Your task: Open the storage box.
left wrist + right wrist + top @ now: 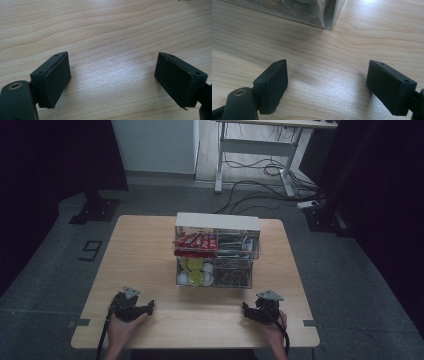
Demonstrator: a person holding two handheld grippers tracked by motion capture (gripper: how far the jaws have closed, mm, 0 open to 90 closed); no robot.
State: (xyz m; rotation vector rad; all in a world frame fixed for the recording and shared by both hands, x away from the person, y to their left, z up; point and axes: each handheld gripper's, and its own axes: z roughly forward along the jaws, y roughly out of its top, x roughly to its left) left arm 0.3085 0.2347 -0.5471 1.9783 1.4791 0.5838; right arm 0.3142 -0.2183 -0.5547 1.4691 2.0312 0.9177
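A clear two-tier organizer stands at the middle of the wooden table. Its upper tier holds red packets and darker sachets; the lower tier holds white and green capsules. My left gripper rests near the front left edge, held by a hand, with its jaws wide apart over bare wood. My right gripper rests near the front right edge, also open with nothing between its jaws. A corner of the organizer lies just ahead of it in the right gripper view.
Beyond the table are a grey floor, a white desk frame with trailing cables, and dark stands at both sides. A cable runs back from each gripper along the forearms.
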